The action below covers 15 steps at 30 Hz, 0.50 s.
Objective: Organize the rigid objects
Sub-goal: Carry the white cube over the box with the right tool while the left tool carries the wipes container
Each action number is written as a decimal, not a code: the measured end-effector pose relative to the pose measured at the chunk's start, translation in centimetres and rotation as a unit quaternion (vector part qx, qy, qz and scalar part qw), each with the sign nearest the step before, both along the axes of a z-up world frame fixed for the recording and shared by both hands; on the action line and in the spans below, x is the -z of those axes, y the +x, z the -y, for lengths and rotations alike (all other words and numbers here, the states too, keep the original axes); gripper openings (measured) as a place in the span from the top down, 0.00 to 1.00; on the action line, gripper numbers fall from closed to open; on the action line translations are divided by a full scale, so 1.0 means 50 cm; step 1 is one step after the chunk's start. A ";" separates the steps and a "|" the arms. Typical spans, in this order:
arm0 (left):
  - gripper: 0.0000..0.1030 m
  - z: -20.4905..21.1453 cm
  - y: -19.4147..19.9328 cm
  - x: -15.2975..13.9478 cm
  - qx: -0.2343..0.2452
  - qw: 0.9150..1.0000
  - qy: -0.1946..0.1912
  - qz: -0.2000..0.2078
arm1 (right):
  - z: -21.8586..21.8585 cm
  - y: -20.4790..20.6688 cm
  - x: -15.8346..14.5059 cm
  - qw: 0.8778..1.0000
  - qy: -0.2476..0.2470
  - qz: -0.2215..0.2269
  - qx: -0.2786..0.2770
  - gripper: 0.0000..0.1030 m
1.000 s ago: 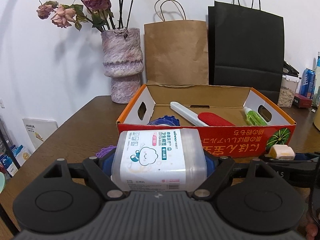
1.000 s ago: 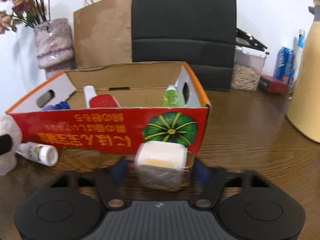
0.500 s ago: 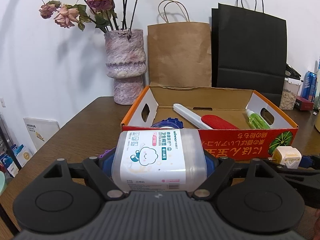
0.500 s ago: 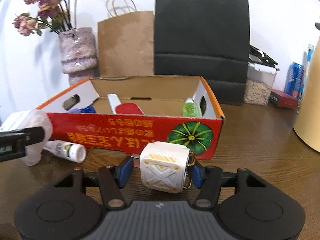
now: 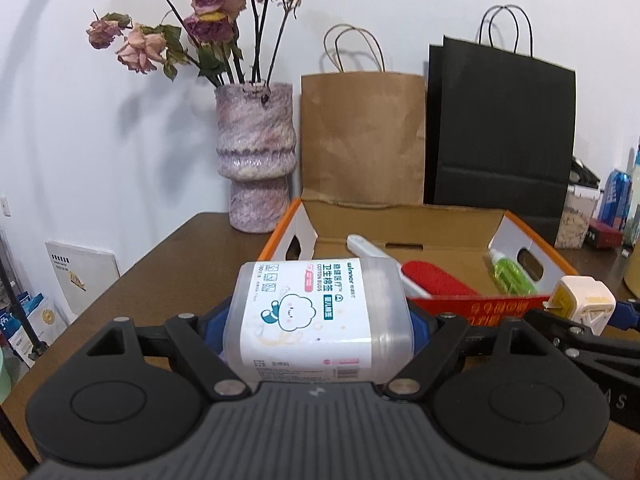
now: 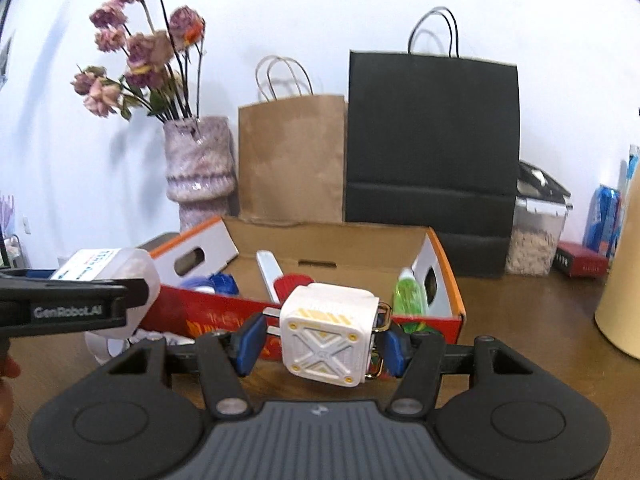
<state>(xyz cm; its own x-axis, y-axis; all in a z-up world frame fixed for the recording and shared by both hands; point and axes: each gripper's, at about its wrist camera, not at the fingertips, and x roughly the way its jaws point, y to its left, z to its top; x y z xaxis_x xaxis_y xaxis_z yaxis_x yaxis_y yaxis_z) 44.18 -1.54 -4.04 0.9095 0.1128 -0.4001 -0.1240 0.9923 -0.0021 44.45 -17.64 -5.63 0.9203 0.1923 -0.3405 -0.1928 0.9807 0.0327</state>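
One clear plastic tub of cotton buds (image 5: 318, 316) sits clamped between the blue pads of the left tongs (image 5: 318, 320), held in the air in front of the near wall of the box. Its white label reads "winner" and "COTTON BUDS" among Chinese characters, with a cartoon cloud figure beneath. The right tongs (image 6: 320, 340) are clenched on one white cube-shaped charger (image 6: 326, 334) with yellow trim and an X pattern on its face; it hangs just in front of the box's near wall. In the right wrist view the left tool's black side shows the lettering "GenRobot.AI".

One cardboard box (image 6: 452, 292), red outside with orange edges and yellow writing on its front, stands open on the brown table (image 5: 168, 264). Inside it lie one white-handled brush with a red head (image 5: 432, 282), one green bottle (image 5: 510, 274) against the right wall, and a blue item (image 6: 222, 282) by the left wall that is too hidden to name.

Behind the box stand one mottled purple vase (image 5: 256, 156) of dried roses, one brown paper bag (image 5: 362, 136) and one black paper bag (image 5: 500, 136). At the far right are one clear lidded container (image 6: 536, 236), one blue can (image 6: 602, 216) and one small dark red box (image 6: 580, 264); their print is not legible.
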 end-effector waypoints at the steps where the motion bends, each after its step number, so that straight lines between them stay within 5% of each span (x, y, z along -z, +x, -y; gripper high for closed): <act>1: 0.19 0.000 0.003 -0.005 -0.001 1.000 -0.001 0.003 | 0.000 -0.001 -0.004 1.000 0.000 0.005 0.000 0.43; 15: 0.19 0.019 0.056 -0.045 -0.003 0.999 -0.006 0.037 | -0.001 0.045 -0.031 0.999 0.008 0.039 0.001 0.43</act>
<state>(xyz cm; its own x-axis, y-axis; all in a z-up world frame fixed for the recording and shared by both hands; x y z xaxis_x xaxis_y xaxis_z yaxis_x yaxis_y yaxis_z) 46.96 -2.48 -1.79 0.9362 0.1135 -0.3327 -0.1286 0.9914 -0.0235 46.72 -17.62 -4.08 0.9444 0.1955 -0.2644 -0.1936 0.9805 0.0336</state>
